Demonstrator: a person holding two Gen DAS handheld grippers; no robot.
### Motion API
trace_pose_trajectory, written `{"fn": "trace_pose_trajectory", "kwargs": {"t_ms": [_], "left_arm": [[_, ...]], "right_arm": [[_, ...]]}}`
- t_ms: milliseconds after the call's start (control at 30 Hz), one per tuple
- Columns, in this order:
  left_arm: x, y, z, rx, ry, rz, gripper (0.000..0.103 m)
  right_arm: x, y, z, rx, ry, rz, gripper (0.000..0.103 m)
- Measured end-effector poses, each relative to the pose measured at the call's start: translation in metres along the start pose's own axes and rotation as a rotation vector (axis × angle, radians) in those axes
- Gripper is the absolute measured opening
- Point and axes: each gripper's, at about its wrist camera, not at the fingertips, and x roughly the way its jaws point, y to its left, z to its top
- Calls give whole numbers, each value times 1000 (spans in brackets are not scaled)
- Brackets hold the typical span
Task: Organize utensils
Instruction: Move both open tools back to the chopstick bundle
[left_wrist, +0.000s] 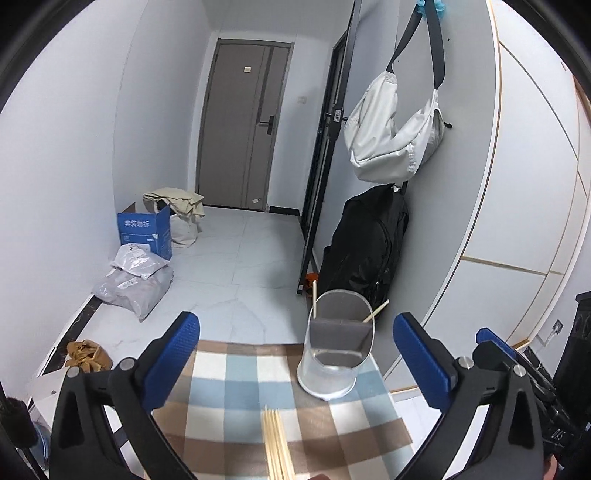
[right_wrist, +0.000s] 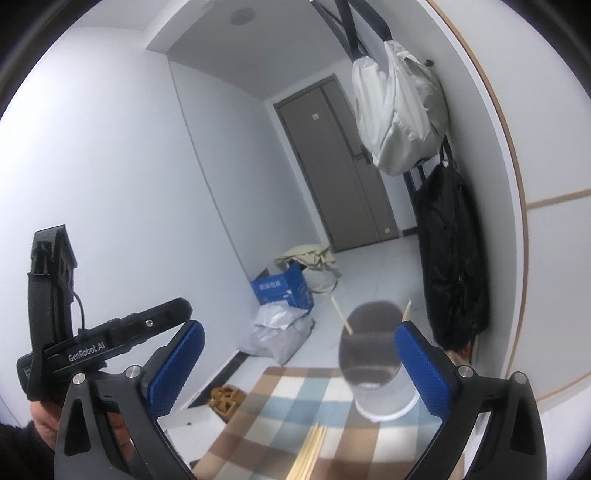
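Note:
A clear utensil holder (left_wrist: 334, 354) with a dark divider stands at the far edge of a table with a checked cloth (left_wrist: 236, 391); two wooden chopsticks (left_wrist: 314, 297) stick out of it. A bundle of several chopsticks (left_wrist: 277, 443) lies on the cloth in front of it. My left gripper (left_wrist: 295, 365) hovers over the cloth, open, nothing between its blue pads. In the right wrist view the holder (right_wrist: 376, 369) and the loose chopsticks (right_wrist: 310, 452) lie ahead of my right gripper (right_wrist: 299, 365), which is also open and empty. The left gripper's body (right_wrist: 99, 343) shows at the left, held by a hand.
Beyond the table lie a tiled floor, a blue box (left_wrist: 146, 230), grey parcel bags (left_wrist: 135, 280) and a closed door (left_wrist: 240, 125). A white bag (left_wrist: 395, 129) and a black bag (left_wrist: 364, 243) hang on the wall at the right, close behind the holder.

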Motion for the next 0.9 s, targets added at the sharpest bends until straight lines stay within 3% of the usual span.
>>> {"fn": "trace_pose_trajectory", "kwargs": {"t_ms": [233,433,667,833,900], "left_arm": [[-4,15,-28,-9,27,20,102],[9,34,-53,-26,66,54,102],[22,60,-77,-56,118,88,102],[30,70,-76,-55,159,99,102],[31,73,-76,-49,165,118,102]], "right_arm": [[-8,13,-33,-5,48,0,103],[2,23,-65,-37,143,-23,103],[34,18,-99,-35,336,-51,73],[57,10,-114,-3,449,-77,51],[71,9,-118,-14,509,-99,47]]}}
